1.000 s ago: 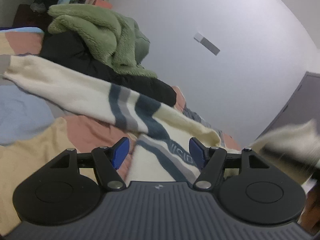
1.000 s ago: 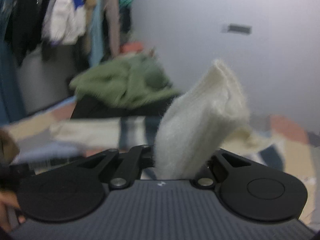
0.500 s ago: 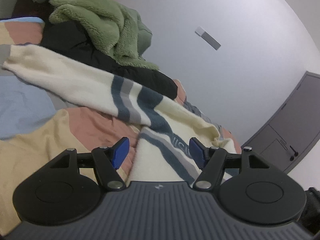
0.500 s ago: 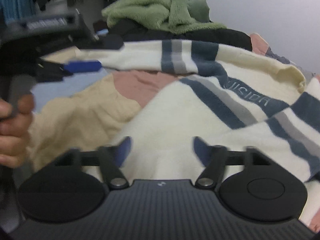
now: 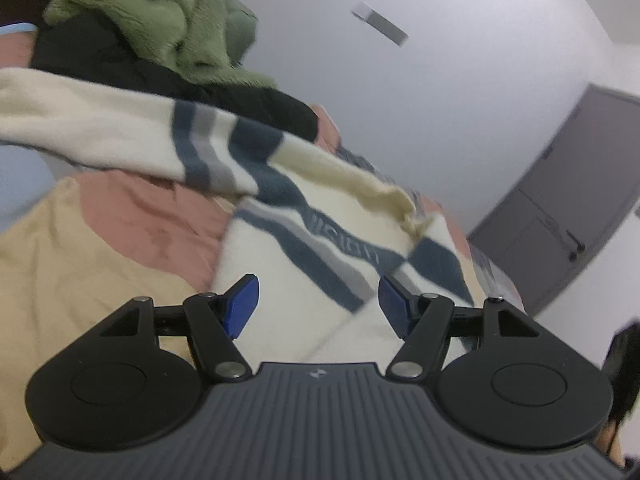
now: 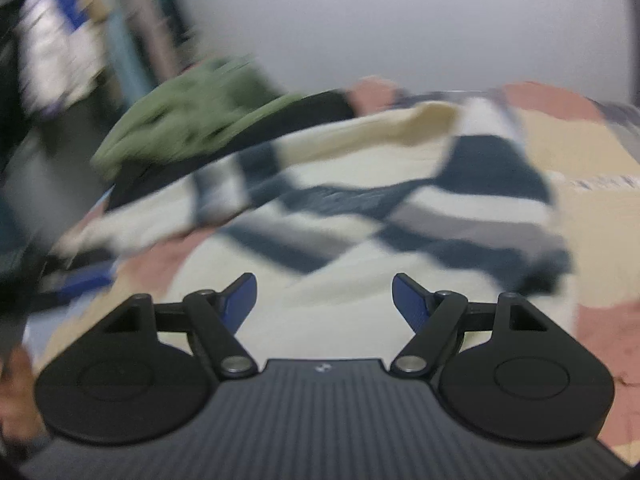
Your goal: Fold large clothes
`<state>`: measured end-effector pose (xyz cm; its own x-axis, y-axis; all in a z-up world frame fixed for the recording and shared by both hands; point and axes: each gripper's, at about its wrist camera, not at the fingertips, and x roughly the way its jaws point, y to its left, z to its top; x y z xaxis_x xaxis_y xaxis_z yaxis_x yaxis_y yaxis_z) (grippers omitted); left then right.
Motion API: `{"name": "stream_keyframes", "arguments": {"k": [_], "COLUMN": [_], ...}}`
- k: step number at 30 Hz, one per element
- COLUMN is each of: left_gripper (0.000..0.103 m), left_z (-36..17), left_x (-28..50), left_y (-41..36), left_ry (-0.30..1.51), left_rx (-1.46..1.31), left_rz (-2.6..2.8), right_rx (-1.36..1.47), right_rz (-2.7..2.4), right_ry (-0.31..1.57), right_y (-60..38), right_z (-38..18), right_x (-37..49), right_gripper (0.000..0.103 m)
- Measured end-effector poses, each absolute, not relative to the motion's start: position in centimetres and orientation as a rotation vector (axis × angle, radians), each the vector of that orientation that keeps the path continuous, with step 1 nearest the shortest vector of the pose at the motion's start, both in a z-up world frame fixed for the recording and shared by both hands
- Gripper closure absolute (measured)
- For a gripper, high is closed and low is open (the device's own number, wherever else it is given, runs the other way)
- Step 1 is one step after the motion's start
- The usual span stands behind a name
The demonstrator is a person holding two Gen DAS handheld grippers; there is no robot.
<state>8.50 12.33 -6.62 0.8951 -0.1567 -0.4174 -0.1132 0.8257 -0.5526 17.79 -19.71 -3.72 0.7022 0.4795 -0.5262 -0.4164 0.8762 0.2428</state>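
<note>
Item: cream sweater (image 5: 288, 240) with navy and grey stripes. It lay spread on my bed (image 5: 80, 264), over a bedspread of tan, pink and pale blue patches. One sleeve (image 5: 100, 128) stretched away to the left in the left wrist view. The collar (image 5: 384, 196) sat bunched near the far edge. A striped part was folded over the body on the right; in the right wrist view that part (image 6: 492, 208) showed only as a blur.

Left gripper (image 5: 318, 306): my jaws stood wide apart above the sweater's body, nothing pressed between the blue pads (image 5: 242, 304).

Right gripper (image 6: 324, 300): my jaws had just been opening and stood wide, with nothing between them; only the sweater lay below.

Other stock: a green fleece (image 5: 160, 16) heaped on a black garment (image 5: 120, 68) beyond the sleeve. Hanging clothes (image 6: 60, 40), badly blurred, stood at the left of the right wrist view. A grey door (image 5: 568, 216) showed in the pale wall (image 5: 440, 100).
</note>
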Motion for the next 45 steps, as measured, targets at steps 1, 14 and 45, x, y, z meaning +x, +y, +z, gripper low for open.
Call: {"name": "stream_keyframes", "arguments": {"k": [1,14,45], "left_gripper": [0.032,0.032,0.032], "left_z": [-6.8,-9.7,-10.4], "left_x": [8.9,14.3,16.0], "left_y": [11.9,7.5,5.2], "left_ry": [0.479,0.612,0.589], "left_rx": [-0.588,-0.507,-0.442], "left_rz": [-0.035,-0.094,-0.134], "right_rx": [0.134,0.275,-0.010], "right_rz": [0.455,0.191,-0.012], "right_ry": [0.605,0.597,0.491], "right_y": [-20.7,-30.0,-29.5], "right_z": [-3.7,-8.4,-8.0], "right_x": [18.5,27.9,34.5], "right_gripper": [0.027,0.027,0.086]}}
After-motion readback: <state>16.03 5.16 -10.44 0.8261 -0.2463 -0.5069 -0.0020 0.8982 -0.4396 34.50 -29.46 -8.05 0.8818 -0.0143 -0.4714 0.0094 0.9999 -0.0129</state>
